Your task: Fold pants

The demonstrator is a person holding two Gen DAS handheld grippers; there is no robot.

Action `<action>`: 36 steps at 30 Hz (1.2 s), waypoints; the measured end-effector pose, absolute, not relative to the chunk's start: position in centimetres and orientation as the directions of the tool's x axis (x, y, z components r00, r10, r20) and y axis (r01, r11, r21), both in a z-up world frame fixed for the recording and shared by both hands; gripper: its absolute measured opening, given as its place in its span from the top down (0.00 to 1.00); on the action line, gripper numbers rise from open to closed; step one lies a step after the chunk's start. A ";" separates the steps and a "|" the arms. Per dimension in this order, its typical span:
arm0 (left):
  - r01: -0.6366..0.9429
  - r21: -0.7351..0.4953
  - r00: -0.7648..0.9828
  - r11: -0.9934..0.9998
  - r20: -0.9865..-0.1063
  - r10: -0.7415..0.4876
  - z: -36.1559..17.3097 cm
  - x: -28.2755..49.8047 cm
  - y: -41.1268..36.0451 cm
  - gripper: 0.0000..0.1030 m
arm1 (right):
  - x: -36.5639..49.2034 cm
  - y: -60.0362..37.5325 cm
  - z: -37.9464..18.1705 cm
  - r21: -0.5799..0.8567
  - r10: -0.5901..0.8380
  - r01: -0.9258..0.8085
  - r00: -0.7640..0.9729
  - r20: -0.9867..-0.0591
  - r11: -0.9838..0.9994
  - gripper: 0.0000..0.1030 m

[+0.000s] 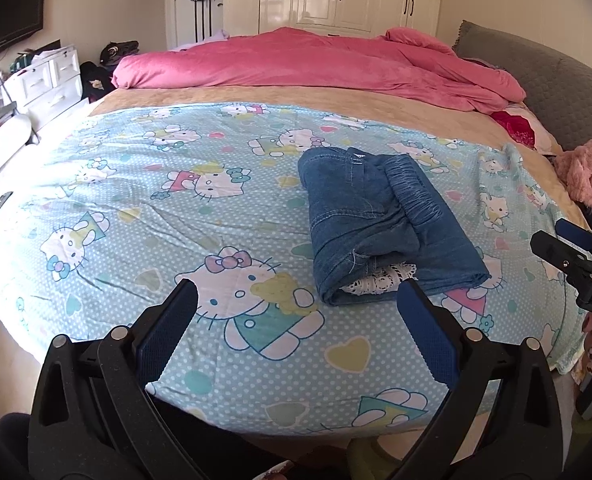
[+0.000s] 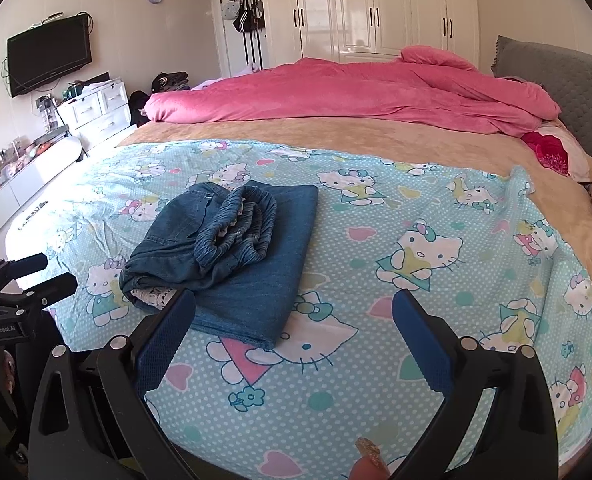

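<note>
denim pants (image 1: 380, 224) lie folded compact on the bed (image 1: 144, 240); folding looks finished. left gripper (image 1: 296, 300) and right gripper (image 2: 294, 310) jaws spread, empty. next: only withdrawal.

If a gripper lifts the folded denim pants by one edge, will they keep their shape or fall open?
The denim pants would probably sag and unfold: they are soft layered cloth, nothing holding the folds. The gathered waistband lies loose on top, so it may slide off. They look moderately heavy.
</note>
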State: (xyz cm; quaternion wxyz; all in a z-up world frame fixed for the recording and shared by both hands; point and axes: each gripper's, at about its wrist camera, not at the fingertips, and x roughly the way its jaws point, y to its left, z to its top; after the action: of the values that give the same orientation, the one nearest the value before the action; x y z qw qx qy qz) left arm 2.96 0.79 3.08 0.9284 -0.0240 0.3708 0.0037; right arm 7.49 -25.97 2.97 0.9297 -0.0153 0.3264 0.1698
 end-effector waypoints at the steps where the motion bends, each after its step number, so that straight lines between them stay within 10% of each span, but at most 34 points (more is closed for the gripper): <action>1: -0.027 -0.040 0.723 0.999 -0.691 -0.008 3.1 3.0 0.8 0.09 | 7.5 -26.0 3.0 0.082 0.305 -0.325 0.729 -0.612 0.942 0.05; 36: -0.015 -0.025 0.686 1.000 -0.728 -0.008 2.2 3.1 0.0 0.09 | 7.3 -26.1 2.7 0.073 0.289 -0.314 0.725 -0.625 0.946 0.04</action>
State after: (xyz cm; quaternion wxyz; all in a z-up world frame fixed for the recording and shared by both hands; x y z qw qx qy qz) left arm 3.06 -0.02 2.19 0.9181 -0.0145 0.3962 0.0018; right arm 7.26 -26.10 2.68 0.9285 -0.0190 0.3332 0.1625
